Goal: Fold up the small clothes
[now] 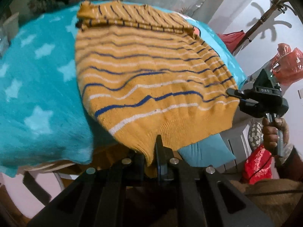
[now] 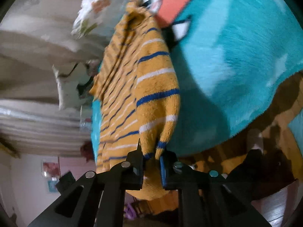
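The mustard sweater (image 1: 151, 79), striped in blue and white, lies spread over a turquoise star-patterned blanket (image 1: 37, 87) that covers the worktop. Its far end is already doubled over itself at about twelve o'clock in the left wrist view, while the ribbed hem hangs off the near edge toward six o'clock.

The left hand-held gripper (image 1: 158, 151) is clamped on that hem at six o'clock, its jaws pressed together with the knit pinched between them and a fold of cloth drooping below the fingers. The right hand-held gripper (image 1: 239, 98) comes in from three o'clock and bites the hem's other corner; a hand (image 1: 272, 134) grips its handle just beneath. Between the two grips the hem runs raised off the blanket.

From the right wrist view, the right hand-held gripper (image 2: 150, 160) is closed on a bunched edge of the sweater (image 2: 157, 94), which runs from six o'clock up toward twelve, with the blanket (image 2: 236, 66) filling the side from one to four o'clock. An orange cartoon patch (image 2: 176, 1) shows on the blanket near twelve o'clock, touching the sweater's far end. That view is blurred.

A coat stand (image 1: 265, 20) rises at two o'clock in the left wrist view, with red plastic bags (image 1: 287, 62) near it.
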